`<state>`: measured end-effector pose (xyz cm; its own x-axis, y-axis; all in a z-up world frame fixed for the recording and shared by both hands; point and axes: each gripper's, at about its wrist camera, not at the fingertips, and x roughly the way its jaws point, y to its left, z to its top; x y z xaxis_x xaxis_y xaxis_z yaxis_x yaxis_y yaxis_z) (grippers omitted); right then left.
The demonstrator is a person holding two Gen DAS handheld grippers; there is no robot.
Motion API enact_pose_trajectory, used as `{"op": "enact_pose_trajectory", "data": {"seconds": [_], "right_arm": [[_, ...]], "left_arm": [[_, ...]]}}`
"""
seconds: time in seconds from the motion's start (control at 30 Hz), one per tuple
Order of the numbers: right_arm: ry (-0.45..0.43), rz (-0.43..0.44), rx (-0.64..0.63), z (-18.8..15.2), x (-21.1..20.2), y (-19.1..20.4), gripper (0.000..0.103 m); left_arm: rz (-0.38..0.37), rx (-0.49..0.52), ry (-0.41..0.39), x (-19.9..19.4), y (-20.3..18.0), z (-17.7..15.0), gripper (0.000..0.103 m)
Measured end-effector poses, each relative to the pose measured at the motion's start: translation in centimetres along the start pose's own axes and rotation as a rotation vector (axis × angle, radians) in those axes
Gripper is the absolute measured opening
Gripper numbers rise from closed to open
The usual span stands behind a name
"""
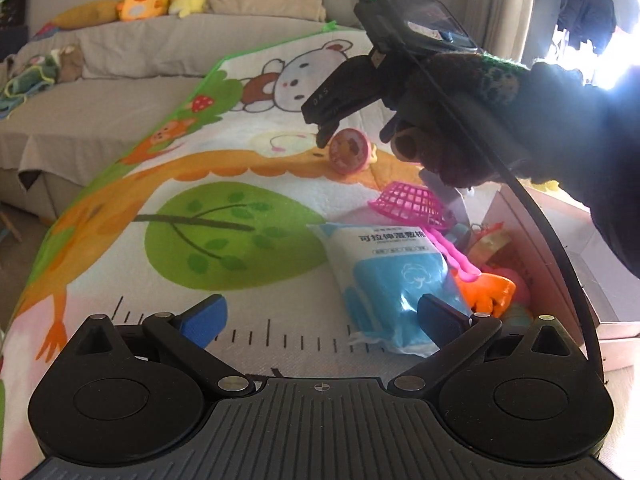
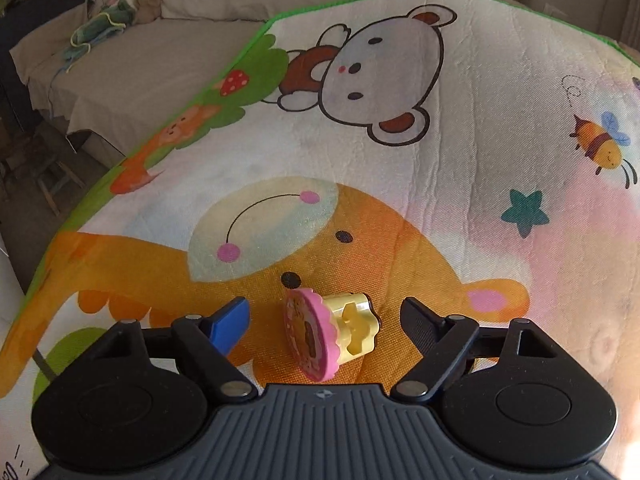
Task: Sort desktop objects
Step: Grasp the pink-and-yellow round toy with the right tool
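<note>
Reaching down over the play mat (image 2: 460,128), the right gripper (image 2: 326,318) has its two fingers wide apart, and nothing is held in them. The blue finger (image 2: 230,326) is on one side and the black finger (image 2: 422,324) is on the other. Right in the gap between them lies the little toy stamp (image 2: 320,332), and neither finger touches it. There is space on both sides.

The stamp is lying on its side on the orange part of the mat. Its pink round face (image 2: 308,336) points toward the blue finger. Its yellow handle (image 2: 358,322) points toward the black finger. So the stamp's long way runs nearly across from finger to finger, tilted a bit. I think if the fingers close now, one would meet the pink face and the other the yellow end.

From the left wrist view, the right gripper (image 1: 324,128) sits just above that same stamp (image 1: 348,152), far up the mat.

The left gripper (image 1: 320,320) is open too, and empty. It is well away from the stamp, so the right hand is the near one. Close by the left fingers lies a blue and white packet (image 1: 392,272). Past it are a pink net scoop (image 1: 412,200), an orange toy (image 1: 488,292) and a cardboard box (image 1: 560,264).
</note>
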<state>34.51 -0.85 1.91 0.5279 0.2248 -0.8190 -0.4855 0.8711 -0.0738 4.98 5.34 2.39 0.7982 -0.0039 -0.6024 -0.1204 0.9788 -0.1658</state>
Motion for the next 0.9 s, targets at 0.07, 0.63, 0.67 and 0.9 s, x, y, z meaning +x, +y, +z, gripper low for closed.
{"op": "enact_pose_trajectory", "data": {"seconds": [0.07, 0.63, 0.67, 0.9], "right_arm": [[0.019, -0.020, -0.012, 0.0, 0.9, 0.3, 0.070], [-0.019, 0.262, 0.008, -13.8, -21.5, -0.1, 0.042], [0.004, 0.278, 0.007, -15.4, -22.3, -0.1, 0.042], [0.146, 0.300, 0.034, -20.8, -21.2, 0.3, 0.042]], "left_arm": [[0.002, -0.004, 0.002, 0.0, 0.1, 0.0, 0.103], [-0.281, 0.286, -0.037, -5.6, -4.6, -4.1, 0.103], [-0.295, 0.307, -0.032, -5.9, -5.1, -4.6, 0.103], [-0.245, 0.365, 0.018, -4.5, -6.9, -6.7, 0.103]]}}
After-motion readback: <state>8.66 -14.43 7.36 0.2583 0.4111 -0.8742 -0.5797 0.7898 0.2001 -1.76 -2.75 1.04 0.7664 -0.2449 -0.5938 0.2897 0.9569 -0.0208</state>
